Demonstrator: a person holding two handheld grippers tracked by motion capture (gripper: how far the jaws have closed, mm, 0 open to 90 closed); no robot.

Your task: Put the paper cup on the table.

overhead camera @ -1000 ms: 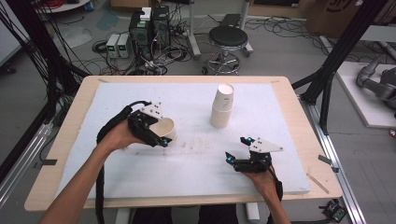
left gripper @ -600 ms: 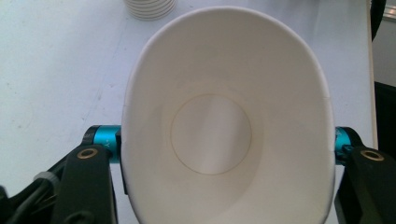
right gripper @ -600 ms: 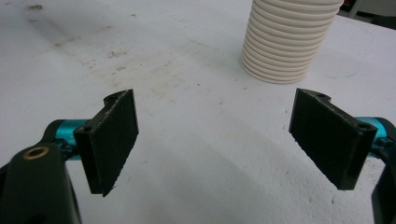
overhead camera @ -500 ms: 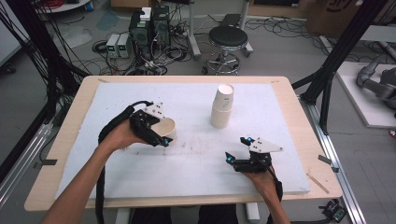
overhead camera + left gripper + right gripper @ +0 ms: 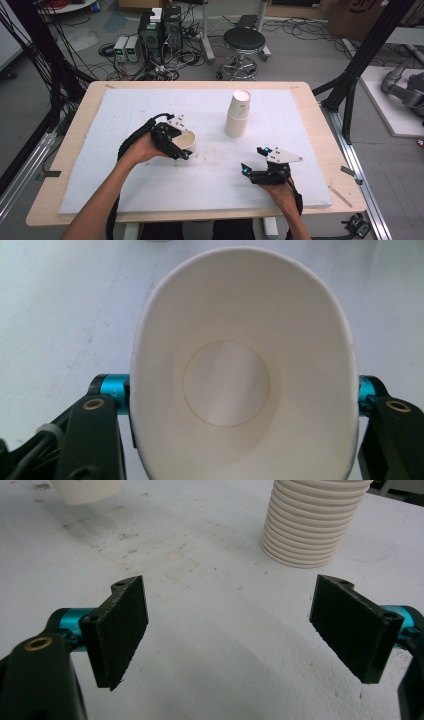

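We hold a cup (image 5: 240, 375) clamped in our left tongs (image 5: 172, 142), squeezed oval, its mouth facing back at the hand. Our right tongs (image 5: 230, 630) stand apart and empty; the stack (image 5: 315, 520) rises ahead and rightward, nearer them.

Right gripper (image 5: 230, 635) jaws spread over bare pad; cup stack (image 5: 314, 520) stood ahead-right, single cup (image 5: 86, 490) ahead-left.

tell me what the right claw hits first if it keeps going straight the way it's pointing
Probably bare white mat: the open right claw points just left of the cup stack, which might clip its right side. Depth is unclear.
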